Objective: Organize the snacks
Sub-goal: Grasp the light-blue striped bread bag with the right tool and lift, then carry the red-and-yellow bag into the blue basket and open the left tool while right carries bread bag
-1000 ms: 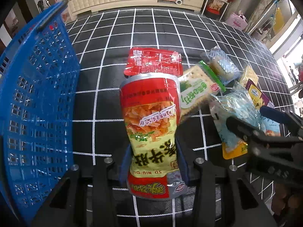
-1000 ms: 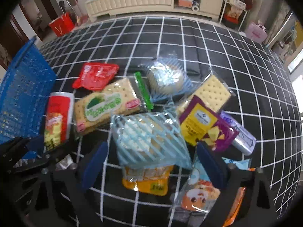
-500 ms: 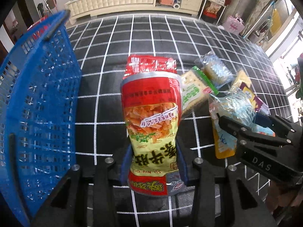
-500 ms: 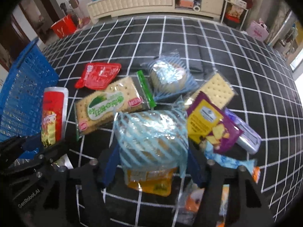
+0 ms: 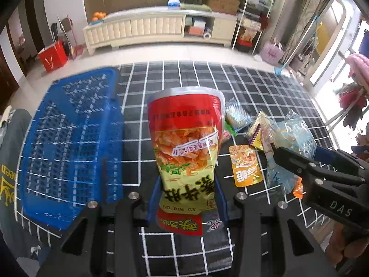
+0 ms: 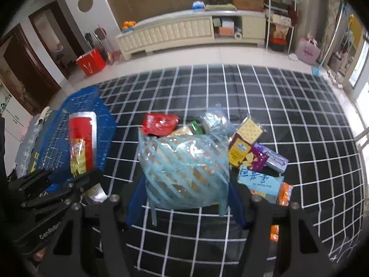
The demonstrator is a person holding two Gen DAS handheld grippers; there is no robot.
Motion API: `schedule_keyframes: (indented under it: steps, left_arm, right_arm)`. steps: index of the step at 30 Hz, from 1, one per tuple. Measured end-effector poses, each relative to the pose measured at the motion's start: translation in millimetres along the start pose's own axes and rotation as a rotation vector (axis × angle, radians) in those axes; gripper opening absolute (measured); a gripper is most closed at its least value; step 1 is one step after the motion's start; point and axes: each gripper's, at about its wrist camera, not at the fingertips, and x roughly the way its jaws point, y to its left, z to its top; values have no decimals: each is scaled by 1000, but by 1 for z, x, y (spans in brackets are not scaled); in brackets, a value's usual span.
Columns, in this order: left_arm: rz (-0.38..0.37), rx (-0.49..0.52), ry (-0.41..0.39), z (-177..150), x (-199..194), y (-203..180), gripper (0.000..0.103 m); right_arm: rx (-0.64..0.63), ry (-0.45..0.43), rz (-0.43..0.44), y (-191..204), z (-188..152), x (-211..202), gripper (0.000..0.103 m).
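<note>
My left gripper (image 5: 188, 198) is shut on the lower part of a red and yellow chips bag (image 5: 184, 143), which hangs upright above the checked cloth. A blue plastic basket (image 5: 69, 138) lies just left of the bag, its inside showing nothing. In the right wrist view my right gripper (image 6: 184, 198) is shut on a clear bag with light-blue stripes (image 6: 184, 161) that has bread inside. This bag is lifted over the snack pile. The basket (image 6: 103, 124) lies to the left there, with the chips bag (image 6: 80, 138) in front of it.
Loose snacks lie on the black checked cloth (image 6: 276, 106): a red packet (image 6: 160, 123), a cracker pack (image 6: 249, 128), a yellow-purple bag (image 6: 244, 152), a purple bar (image 6: 274, 159), a light-blue packet (image 6: 260, 180). An orange pouch (image 5: 245, 168) lies by the right gripper's arm. A person's grey garment (image 5: 9, 161) borders the basket.
Both grippers have risen and lifted their bags off the cloth. The right jaws, first apart around the striped bag, have closed on it. The room's far wall has come into view.
</note>
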Motion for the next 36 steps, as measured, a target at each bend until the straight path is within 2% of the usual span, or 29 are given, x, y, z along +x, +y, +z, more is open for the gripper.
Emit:
schedule_keyframes:
  steps: [8, 13, 18, 27, 36]
  left_arm:
    - [-7, -15, -61, -10, -54, 27, 39]
    - [5, -21, -90, -19, -84, 50, 39]
    - [33, 5, -117, -24, -107, 80, 39]
    - [45, -36, -97, -15, -109, 144, 39]
    - [-6, -51, -54, 10, -71, 185, 39]
  right_arm:
    - [-41, -81, 22, 46, -6, -44, 68]
    - [-50, -93, 87, 77, -8, -48, 68]
    - [-85, -124, 99, 111, -5, -49, 68]
    - [-130, -106, 146, 165, 9, -25, 68]
    - [-159, -77, 162, 193, 31, 13, 68]
